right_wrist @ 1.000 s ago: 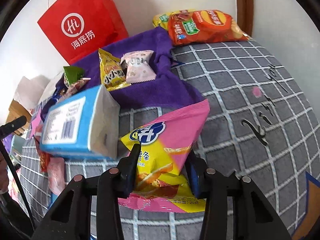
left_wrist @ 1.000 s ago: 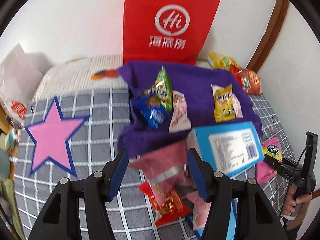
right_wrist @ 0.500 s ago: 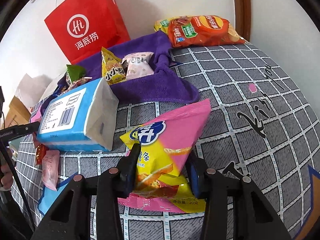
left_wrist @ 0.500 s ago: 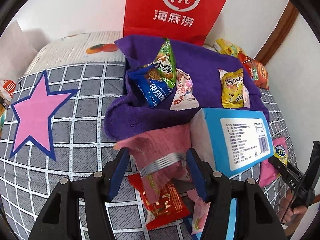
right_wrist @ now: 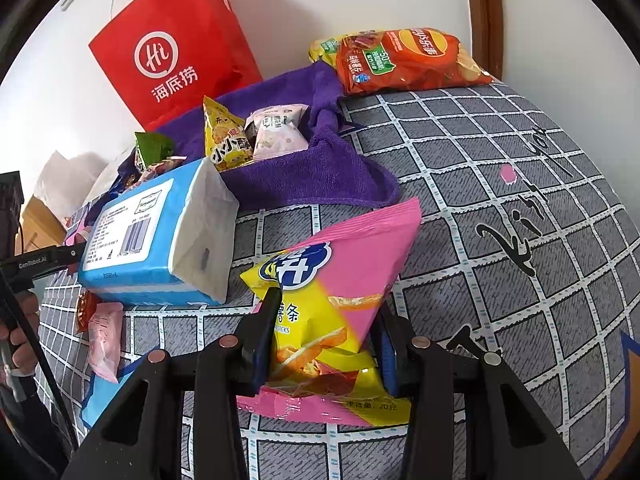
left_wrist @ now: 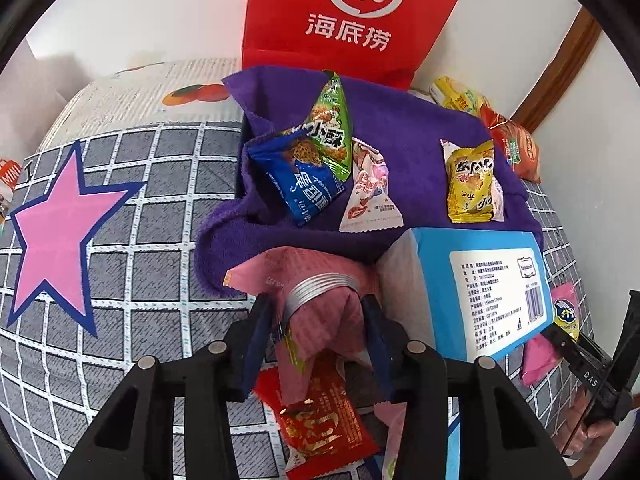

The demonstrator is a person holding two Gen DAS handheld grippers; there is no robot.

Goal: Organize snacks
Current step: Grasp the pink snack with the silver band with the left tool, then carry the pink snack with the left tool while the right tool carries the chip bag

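— Where were your claws?

— Your left gripper (left_wrist: 318, 320) was clamped on a pink packet (left_wrist: 320, 292), low in its frame; your right gripper (right_wrist: 326, 332) pinched the pink-and-yellow chip bag (right_wrist: 340, 292).

— And the target?

— The purple towel (left_wrist: 400, 136) lay straight ahead, up-frame, nearer your left claw. The packet's long axis probably ran crosswise; its crumpled body made that hard to read.

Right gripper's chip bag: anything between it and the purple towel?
Mostly clear. The pink-and-yellow chip bag has bare bedspread up to the purple towel; only the blue tissue pack crowds the left.
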